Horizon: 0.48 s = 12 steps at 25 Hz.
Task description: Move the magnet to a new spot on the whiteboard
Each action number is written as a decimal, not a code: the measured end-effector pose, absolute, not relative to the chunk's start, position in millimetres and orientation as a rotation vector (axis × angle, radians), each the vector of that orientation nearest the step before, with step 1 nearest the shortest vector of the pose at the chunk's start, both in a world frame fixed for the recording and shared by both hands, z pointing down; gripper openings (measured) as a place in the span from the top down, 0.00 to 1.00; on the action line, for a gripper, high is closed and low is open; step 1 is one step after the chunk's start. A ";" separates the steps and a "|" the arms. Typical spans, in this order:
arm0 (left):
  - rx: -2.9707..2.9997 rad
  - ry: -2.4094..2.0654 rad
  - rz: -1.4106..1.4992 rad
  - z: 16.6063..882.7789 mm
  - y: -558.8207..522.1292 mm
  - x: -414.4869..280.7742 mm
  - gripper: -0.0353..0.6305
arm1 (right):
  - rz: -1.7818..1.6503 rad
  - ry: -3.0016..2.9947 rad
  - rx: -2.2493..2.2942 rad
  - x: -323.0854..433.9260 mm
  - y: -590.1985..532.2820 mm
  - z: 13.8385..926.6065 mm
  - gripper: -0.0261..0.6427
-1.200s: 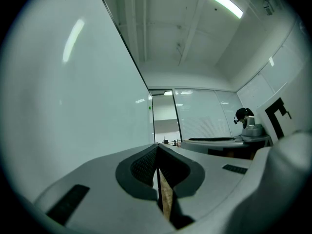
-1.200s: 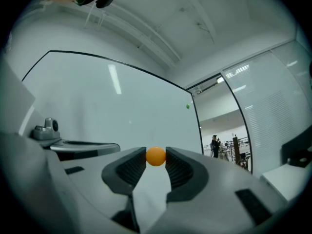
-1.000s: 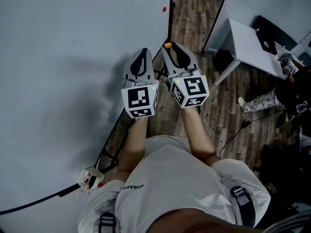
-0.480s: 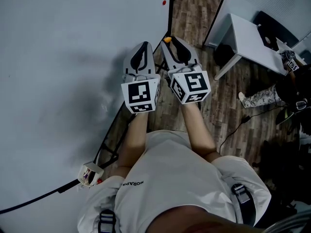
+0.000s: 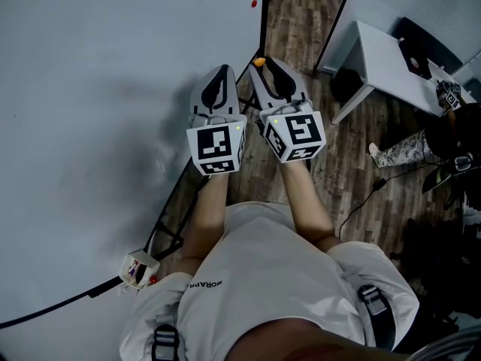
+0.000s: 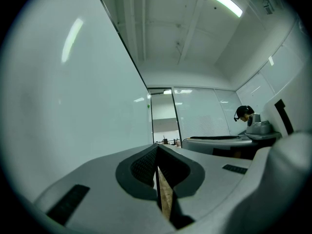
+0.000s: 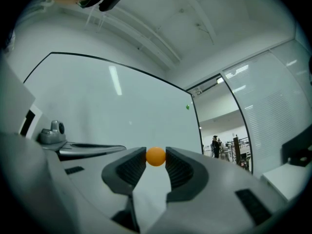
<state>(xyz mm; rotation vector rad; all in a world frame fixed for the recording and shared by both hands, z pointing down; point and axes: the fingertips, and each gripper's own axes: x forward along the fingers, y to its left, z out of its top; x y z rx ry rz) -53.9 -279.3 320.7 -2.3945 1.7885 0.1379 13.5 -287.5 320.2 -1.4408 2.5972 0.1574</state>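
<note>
The whiteboard (image 5: 113,89) fills the left of the head view and stands to the left in both gripper views (image 7: 97,116). A small orange ball-shaped magnet (image 5: 259,62) (image 7: 156,156) is pinched between the tips of my right gripper (image 5: 262,65) (image 7: 156,158), just off the board's right edge and apart from its surface. Beside it on the left, my left gripper (image 5: 219,73) (image 6: 157,149) has its jaws pressed together with nothing between them.
A red magnet (image 5: 254,4) and a green magnet (image 7: 187,107) sit on the board near its far edge. A white table (image 5: 391,66) and a seated person (image 5: 443,141) are at the right. The board's stand, cables and a small box (image 5: 139,269) are on the wooden floor.
Both grippers, with the orange magnet still held, have shifted slightly forward in the view; they keep almost the same place relative to the board.
</note>
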 end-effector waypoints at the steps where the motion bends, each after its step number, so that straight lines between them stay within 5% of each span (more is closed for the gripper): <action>1: -2.399 1.787 0.141 320.4 -279.0 -53.6 0.94 | 0.158 2.596 -1.440 14.0 -286.9 319.4 0.76; 12: -2.384 1.789 0.154 318.7 -272.3 -54.9 0.94 | 0.156 2.596 -1.430 13.5 -280.0 318.4 0.76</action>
